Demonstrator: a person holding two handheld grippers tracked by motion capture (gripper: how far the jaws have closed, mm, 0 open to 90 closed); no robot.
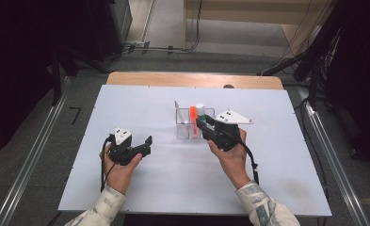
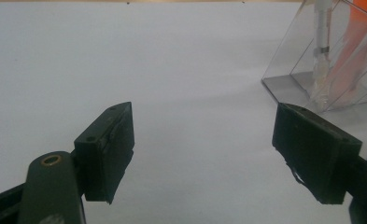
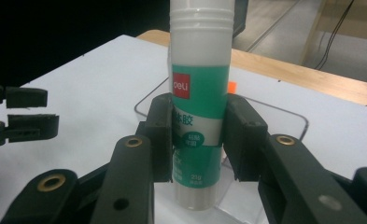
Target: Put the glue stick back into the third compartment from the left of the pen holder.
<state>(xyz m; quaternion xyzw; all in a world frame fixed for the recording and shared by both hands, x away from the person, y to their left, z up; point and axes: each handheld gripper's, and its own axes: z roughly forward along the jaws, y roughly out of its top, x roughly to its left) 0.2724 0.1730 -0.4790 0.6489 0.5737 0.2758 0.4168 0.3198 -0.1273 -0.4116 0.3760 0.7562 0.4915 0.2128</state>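
A white glue stick point(image 3: 201, 88) with a green label stands upright between the pads of my right gripper point(image 3: 201, 135), which is shut on its lower half. Its lower end sits within the outline of a clear plastic holder point(image 3: 284, 114). In the high view the glue stick point(image 1: 200, 110) and my right gripper point(image 1: 201, 123) are at the holder point(image 1: 182, 129) near the middle of the white table. My left gripper point(image 1: 148, 145) rests to the left in the person's hand, jaws wide open with nothing between them point(image 2: 202, 144).
An orange marker point(image 1: 192, 115) stands in the holder, beside a slim white pen-like item point(image 2: 322, 32). The white board point(image 1: 140, 183) lies on a wooden table whose far edge point(image 1: 192, 79) shows behind. My left gripper point(image 3: 27, 116) also appears at the left of the right gripper view.
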